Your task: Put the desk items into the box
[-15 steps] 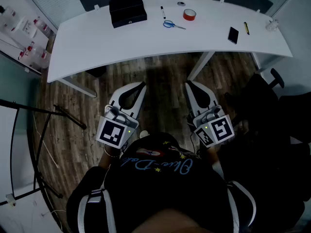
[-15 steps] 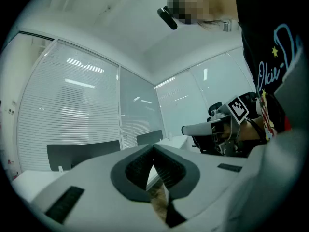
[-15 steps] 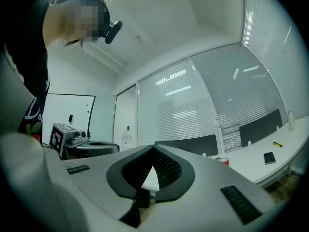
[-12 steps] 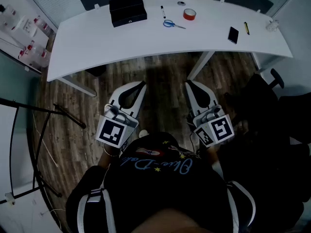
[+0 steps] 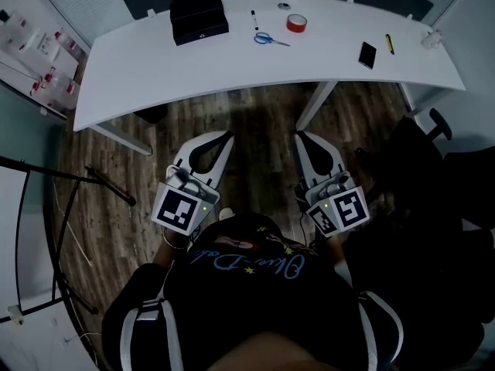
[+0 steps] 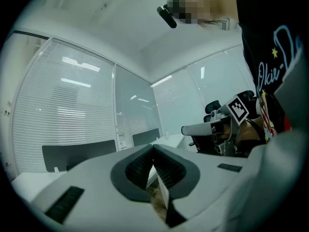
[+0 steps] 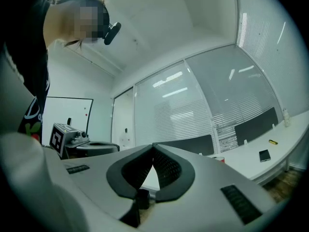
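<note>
White desk [image 5: 155,76] well ahead carries the black box [image 5: 199,15], scissors [image 5: 269,39], tape roll [image 5: 296,23], phone [image 5: 367,54] and pens [image 5: 254,19]; left gripper [image 5: 226,135] and right gripper [image 5: 299,136] hang empty, jaws pressed together, so reaching in unopened could shove flat items off the edge.

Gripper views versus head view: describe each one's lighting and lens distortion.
Head view: dim and bluish, the dark shirt nearly black, the desk brightest and bowed. Left gripper view: bright fisheye with black corners, blinds curved, the shut left gripper close, soft. Right gripper view: same fisheye, ceiling lights mirrored in the glass wall.
</note>
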`<state>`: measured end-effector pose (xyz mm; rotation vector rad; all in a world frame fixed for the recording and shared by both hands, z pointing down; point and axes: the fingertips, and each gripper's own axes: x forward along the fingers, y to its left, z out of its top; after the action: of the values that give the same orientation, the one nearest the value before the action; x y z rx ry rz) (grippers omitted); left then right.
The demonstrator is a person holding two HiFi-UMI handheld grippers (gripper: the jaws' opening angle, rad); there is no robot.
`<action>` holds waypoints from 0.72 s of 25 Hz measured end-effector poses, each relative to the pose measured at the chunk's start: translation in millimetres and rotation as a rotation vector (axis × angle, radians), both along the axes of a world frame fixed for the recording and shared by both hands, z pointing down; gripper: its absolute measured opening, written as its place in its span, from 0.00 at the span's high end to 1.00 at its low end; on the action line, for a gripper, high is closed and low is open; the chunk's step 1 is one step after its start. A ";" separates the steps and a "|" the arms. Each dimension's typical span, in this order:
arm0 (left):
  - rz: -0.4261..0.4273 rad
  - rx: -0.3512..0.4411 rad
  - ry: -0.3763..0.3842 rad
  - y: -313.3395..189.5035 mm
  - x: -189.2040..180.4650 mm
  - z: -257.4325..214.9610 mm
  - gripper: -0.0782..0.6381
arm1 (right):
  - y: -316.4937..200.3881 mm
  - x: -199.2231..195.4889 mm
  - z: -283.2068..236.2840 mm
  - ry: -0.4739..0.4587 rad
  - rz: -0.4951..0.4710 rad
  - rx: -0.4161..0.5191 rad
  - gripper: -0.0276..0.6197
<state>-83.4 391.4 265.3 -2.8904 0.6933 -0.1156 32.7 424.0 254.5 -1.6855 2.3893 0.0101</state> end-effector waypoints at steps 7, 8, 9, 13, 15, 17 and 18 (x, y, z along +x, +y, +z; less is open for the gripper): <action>0.012 -0.016 -0.007 11.3 19.3 4.2 0.90 | 18.1 24.5 7.3 -0.004 0.028 -0.004 0.95; 0.011 -0.020 -0.005 12.1 20.7 3.8 0.90 | 19.9 26.5 7.3 -0.008 0.028 -0.003 0.95; 0.012 -0.022 -0.004 13.4 22.2 3.6 0.90 | 21.8 27.5 7.4 -0.010 0.026 -0.002 0.95; 0.023 -0.015 -0.027 20.5 30.8 6.8 0.90 | 25.3 31.8 10.0 -0.008 0.020 -0.004 0.95; 0.021 -0.015 -0.032 21.6 33.2 8.4 0.90 | 25.3 33.8 11.8 -0.016 0.018 -0.006 0.95; 0.017 -0.023 -0.031 19.8 33.9 8.7 0.90 | 25.1 33.9 12.3 -0.020 0.009 -0.007 0.95; 0.015 -0.023 -0.029 18.1 34.6 7.8 0.90 | 24.5 33.6 12.3 -0.017 0.004 -0.008 0.95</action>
<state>-48.7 409.5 273.2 -2.9094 0.6690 -0.1636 66.3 448.5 266.8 -1.6868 2.3769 -0.0135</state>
